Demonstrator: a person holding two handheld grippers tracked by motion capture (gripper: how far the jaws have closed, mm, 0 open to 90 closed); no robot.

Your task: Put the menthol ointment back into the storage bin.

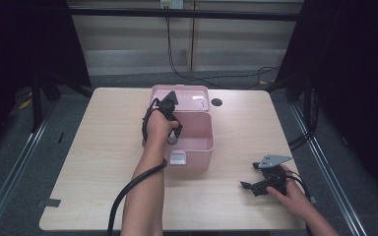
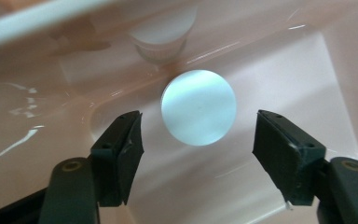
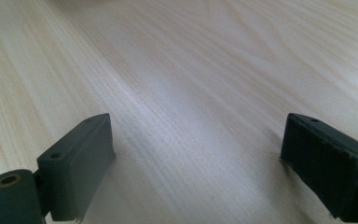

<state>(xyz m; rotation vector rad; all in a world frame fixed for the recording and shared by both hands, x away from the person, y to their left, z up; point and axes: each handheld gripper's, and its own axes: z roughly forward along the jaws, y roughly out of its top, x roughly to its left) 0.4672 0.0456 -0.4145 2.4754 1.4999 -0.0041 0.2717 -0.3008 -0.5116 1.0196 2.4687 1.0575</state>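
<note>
Nearest the person, the right gripper rests on the light wood table near its front right corner, held by the right hand, with a grey three-cornered plate on top. In the right gripper view its jaws stand wide apart with nothing between them, just bare wood grain beneath.

Farther in, at the middle of the table, sits a pink plastic box with its lid swung open and leaning back toward the far edge; a pale latch shows on its front wall. The left hand reaches over the box's left side and points the left gripper down into it, a black cable trailing back along the forearm.

In the left gripper view the jaws are spread wide and hold nothing. Between and just beyond them, on the box floor, stands a small round container seen end-on, its pale bluish-white cap facing straight up at the camera, so its long axis runs vertically. Beyond the cap, by the box's inner wall, is what appears to be a blurred reflection of the container.
</note>
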